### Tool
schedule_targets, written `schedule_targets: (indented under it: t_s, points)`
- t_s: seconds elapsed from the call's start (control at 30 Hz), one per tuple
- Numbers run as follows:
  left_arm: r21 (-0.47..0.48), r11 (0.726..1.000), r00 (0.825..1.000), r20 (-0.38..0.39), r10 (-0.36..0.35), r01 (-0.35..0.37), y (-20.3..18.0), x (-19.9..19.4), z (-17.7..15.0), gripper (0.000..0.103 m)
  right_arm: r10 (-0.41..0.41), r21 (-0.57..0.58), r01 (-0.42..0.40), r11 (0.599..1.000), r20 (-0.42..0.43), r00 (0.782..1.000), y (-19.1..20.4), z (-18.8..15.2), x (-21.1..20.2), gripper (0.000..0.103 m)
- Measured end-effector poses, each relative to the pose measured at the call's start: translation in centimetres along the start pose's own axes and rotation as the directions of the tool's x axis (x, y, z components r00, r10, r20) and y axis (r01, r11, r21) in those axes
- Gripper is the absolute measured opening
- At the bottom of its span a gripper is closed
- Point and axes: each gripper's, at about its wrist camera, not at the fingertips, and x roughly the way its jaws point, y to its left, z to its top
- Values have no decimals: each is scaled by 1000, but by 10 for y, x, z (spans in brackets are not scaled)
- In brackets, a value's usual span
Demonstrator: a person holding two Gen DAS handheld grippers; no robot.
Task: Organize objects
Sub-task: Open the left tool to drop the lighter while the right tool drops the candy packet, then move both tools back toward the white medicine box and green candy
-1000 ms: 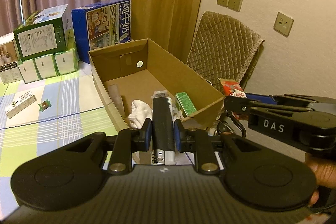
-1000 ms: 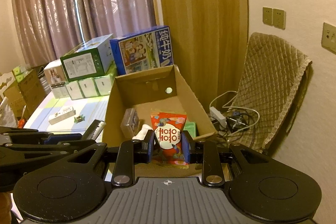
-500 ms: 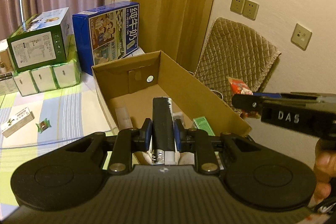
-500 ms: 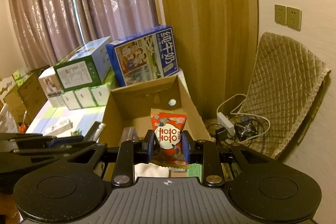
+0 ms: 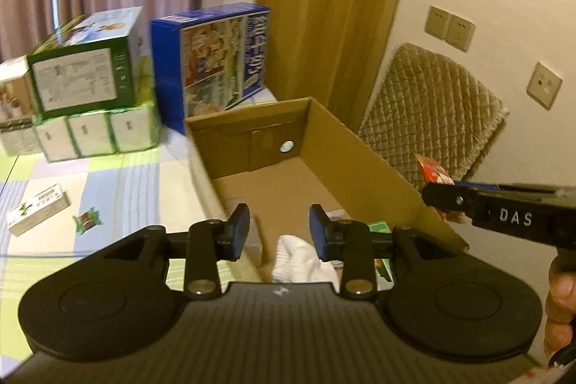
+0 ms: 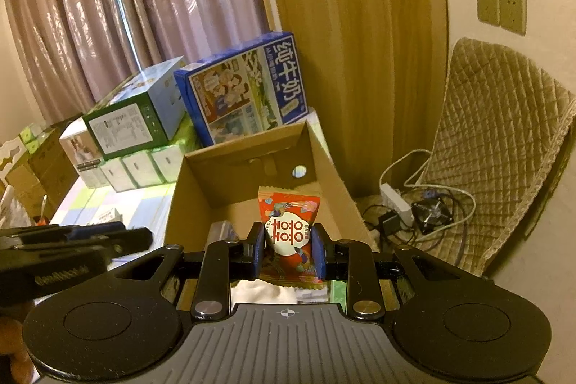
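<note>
My left gripper (image 5: 280,233) is open above the near end of the brown cardboard box (image 5: 363,150), with nothing between its fingers. Below it in the box lie a white cloth item (image 5: 302,258) and a green packet (image 5: 378,225). My right gripper (image 6: 288,249) is shut on a red snack packet (image 6: 288,207), held upright over the box (image 6: 187,200). In the left wrist view the right gripper (image 5: 444,198) comes in from the right beside the box wall, the red packet (image 5: 433,170) sticking up from it. The left gripper (image 6: 138,236) shows at the left of the right wrist view.
A blue milk carton (image 5: 219,60), a green box (image 5: 82,74) and small white boxes (image 5: 90,134) stand behind the box. A small carton (image 5: 37,215) and a candy (image 5: 86,220) lie on the tablecloth. On the right are a quilted chair (image 6: 500,139), a power strip and cables (image 6: 414,207).
My left gripper has opened, and the black lighter it held is gone from between its fingers. Both grippers have risen a little; the right one still holds the red packet.
</note>
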Motion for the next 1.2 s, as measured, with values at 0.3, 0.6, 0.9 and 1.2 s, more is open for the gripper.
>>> schedule_targets:
  t_s: [0.3,0.6,0.9,1.2]
  points:
    - [-43,998,999,9,45,-44,26,-21,-10,37,85,-4,-86,996,-25,996,14,-2,16,35]
    - [-58,994,996,-2,93,-92,40,-45,-24,63,91,44,-92,995,40,995,14,-4,-7,67]
    - [-70,990,993,-10,119,-119,54,-84,-49,79,116,59,-121,991,73,991,39,-28,-51,89]
    - [-40,982,983,5,185,-184,66,-126,-68,94,128,-18,-128,992,60,990,87,-56,-80,101]
